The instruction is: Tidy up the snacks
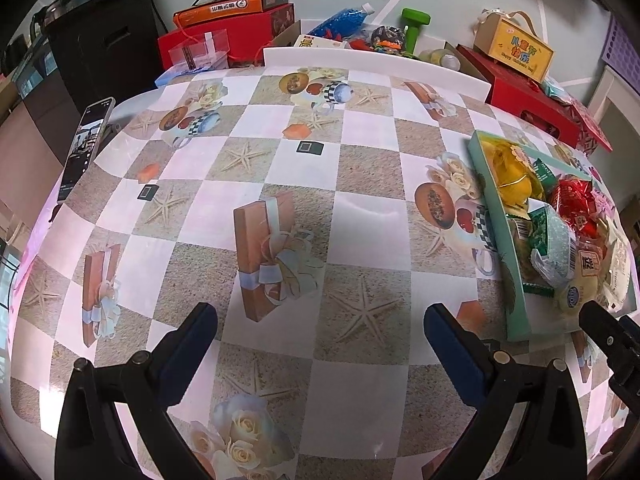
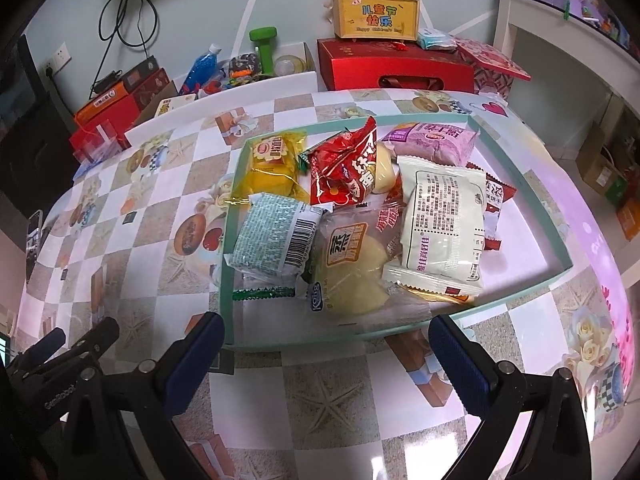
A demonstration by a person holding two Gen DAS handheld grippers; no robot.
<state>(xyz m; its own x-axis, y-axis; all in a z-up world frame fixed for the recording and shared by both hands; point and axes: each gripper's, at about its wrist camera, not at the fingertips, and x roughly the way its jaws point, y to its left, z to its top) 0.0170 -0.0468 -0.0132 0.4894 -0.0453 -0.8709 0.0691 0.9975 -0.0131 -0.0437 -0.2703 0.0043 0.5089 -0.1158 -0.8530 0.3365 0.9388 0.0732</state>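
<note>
A shallow teal tray (image 2: 228, 240) holds several snack packs: a yellow pack (image 2: 274, 164), a red pack (image 2: 344, 168), a pale green pack (image 2: 440, 224), a teal-speckled pack (image 2: 272, 236), a clear bun pack (image 2: 352, 276) and a pink pack (image 2: 436, 140). My right gripper (image 2: 326, 344) is open and empty, just in front of the tray's near wall. My left gripper (image 1: 320, 332) is open and empty over the patterned tablecloth, with the tray (image 1: 490, 200) to its right. The right gripper's finger (image 1: 600, 324) shows at the left wrist view's right edge.
A phone (image 1: 86, 140) stands propped at the table's left edge. Behind the table lie red boxes (image 2: 396, 70), a yellow gift box (image 2: 376, 14), a green dumbbell (image 2: 264, 46), a blue bottle (image 2: 202, 66) and an orange box (image 1: 232, 8). A white board (image 1: 376, 64) edges the table's back.
</note>
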